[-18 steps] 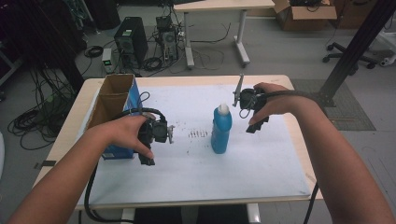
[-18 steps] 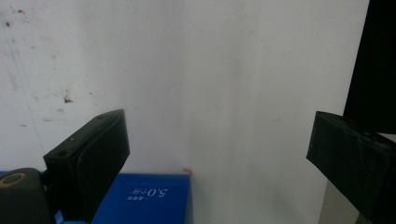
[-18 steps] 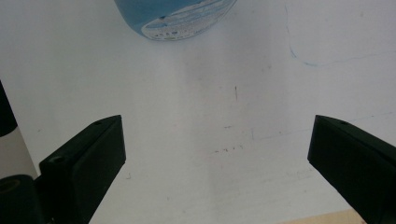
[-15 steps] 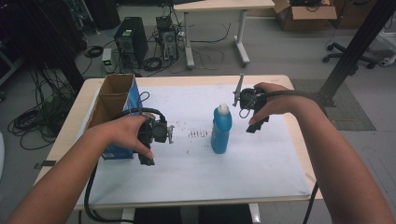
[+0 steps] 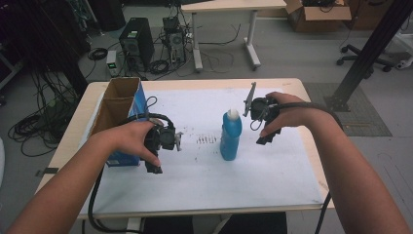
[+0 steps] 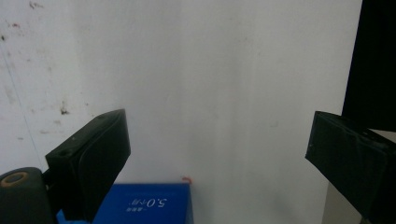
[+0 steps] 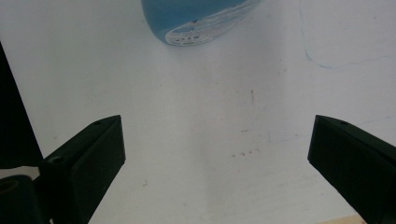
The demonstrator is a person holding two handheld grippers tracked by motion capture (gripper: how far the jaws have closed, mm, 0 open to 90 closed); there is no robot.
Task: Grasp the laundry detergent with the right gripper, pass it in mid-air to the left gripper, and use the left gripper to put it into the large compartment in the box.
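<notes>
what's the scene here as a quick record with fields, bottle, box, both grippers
bottle: blue bottle with white cap, upright mid-table on the white sheet
box: open cardboard box with blue side, at table's left
left gripper: open, nothing between jaws, beside the box
right gripper: open, empty, right of the bottle, not touching it

Left gripper [image 6: 219,154]: jaws stand wide apart, nothing between them, pointing down at the white sheet [image 6: 210,70] covering the table. Blue box [image 6: 144,203] at the bottom edge, beside the left jaw, printed "5.0". Small dark specks mark the sheet's left part.
</notes>
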